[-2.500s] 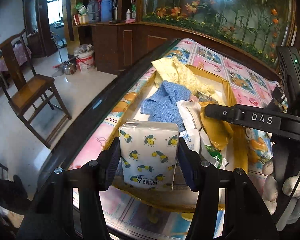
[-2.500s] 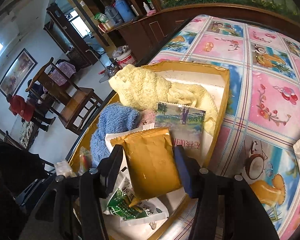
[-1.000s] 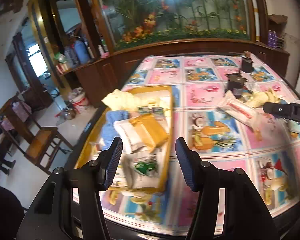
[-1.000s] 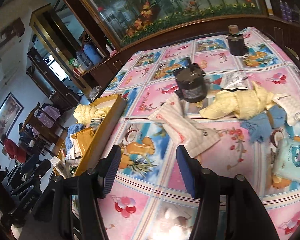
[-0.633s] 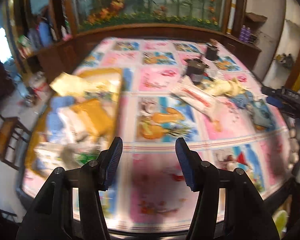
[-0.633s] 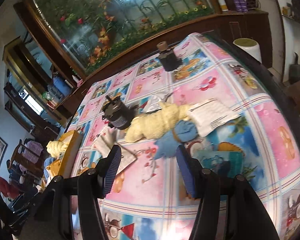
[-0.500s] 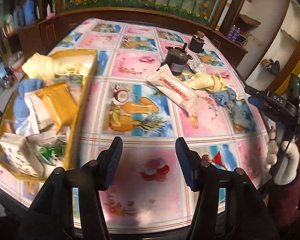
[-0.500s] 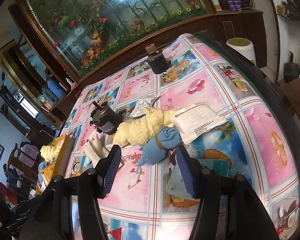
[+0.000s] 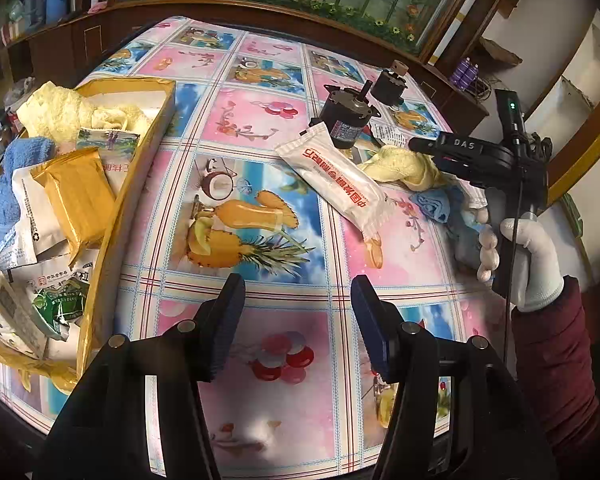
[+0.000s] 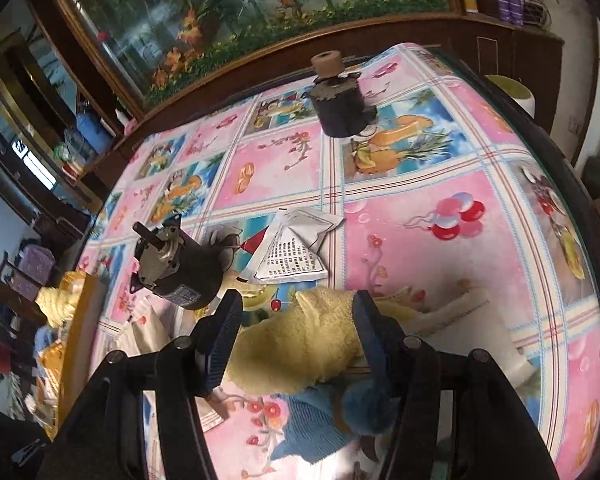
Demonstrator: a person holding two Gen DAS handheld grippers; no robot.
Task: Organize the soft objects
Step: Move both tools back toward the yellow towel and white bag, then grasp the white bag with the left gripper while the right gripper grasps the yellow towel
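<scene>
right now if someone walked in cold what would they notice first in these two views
Probably the loud pink-and-blue fruit-print tablecloth covering the whole table. On its left edge sits a yellow tray heaped with towels and packets, while a yellow towel, a blue cloth and a long white packet lie loose near two dark motors. The right gripper stands open with the yellow towel between its fingers.

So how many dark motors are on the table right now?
2. One motor lies tipped beside the yellow towel; the other motor stands upright farther back. Others could be hidden out of frame.
</scene>
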